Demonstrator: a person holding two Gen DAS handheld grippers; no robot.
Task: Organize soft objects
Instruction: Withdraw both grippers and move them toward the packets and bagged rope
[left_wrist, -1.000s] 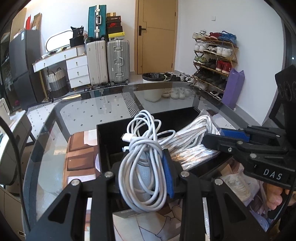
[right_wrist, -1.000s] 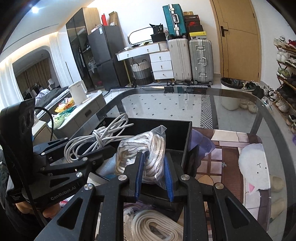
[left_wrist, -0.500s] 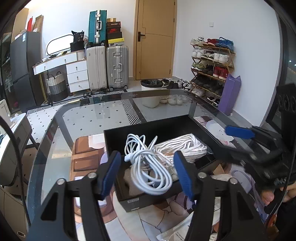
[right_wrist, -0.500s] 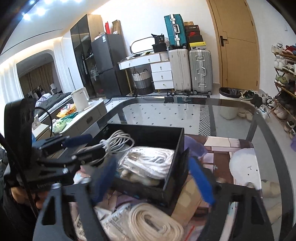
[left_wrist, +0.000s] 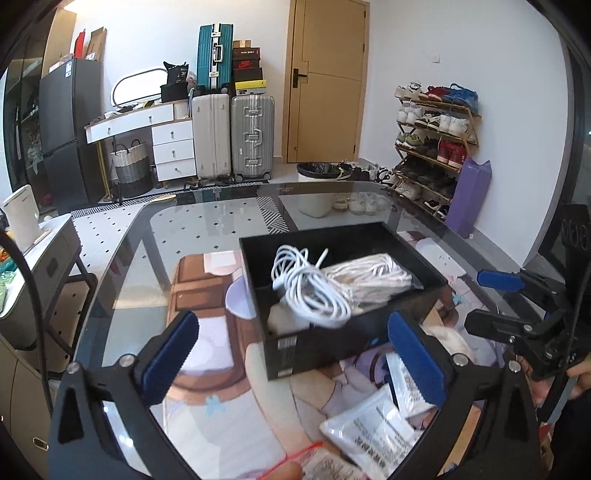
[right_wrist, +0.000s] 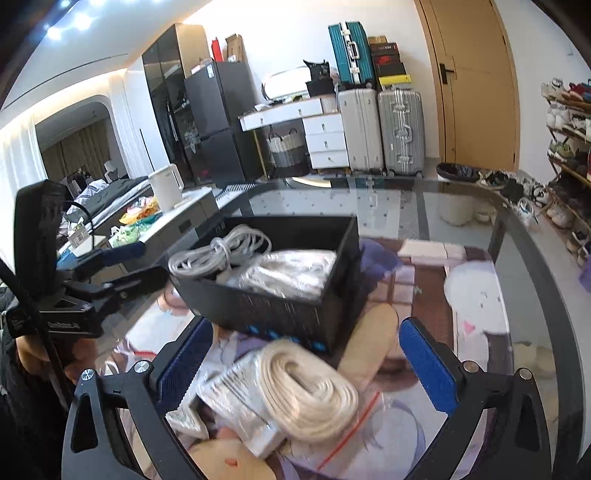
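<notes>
A black box (left_wrist: 354, 332) stands on the glass table and holds a coiled white cable (left_wrist: 310, 291) and a bagged white rope bundle (left_wrist: 369, 275). The box (right_wrist: 280, 314), the cable (right_wrist: 218, 251) and the bagged bundle (right_wrist: 291, 269) also show in the right wrist view. My left gripper (left_wrist: 295, 358) is open and empty, pulled back in front of the box. My right gripper (right_wrist: 306, 358) is open and empty above a bagged coil of cream rope (right_wrist: 306, 387) lying in front of the box. Each gripper shows at the other view's edge.
Flat plastic packets (left_wrist: 369, 424) lie on the printed mat (left_wrist: 221, 387) near the table's front edge. The glass table (left_wrist: 207, 229) stretches back beyond the box. Suitcases (left_wrist: 232, 133), a white dresser and a shoe rack (left_wrist: 432, 147) stand in the room behind.
Both grippers opened: the left let go of the white cable and the right let go of the bagged rope, both now in the box. Both grippers drew back from the box.
</notes>
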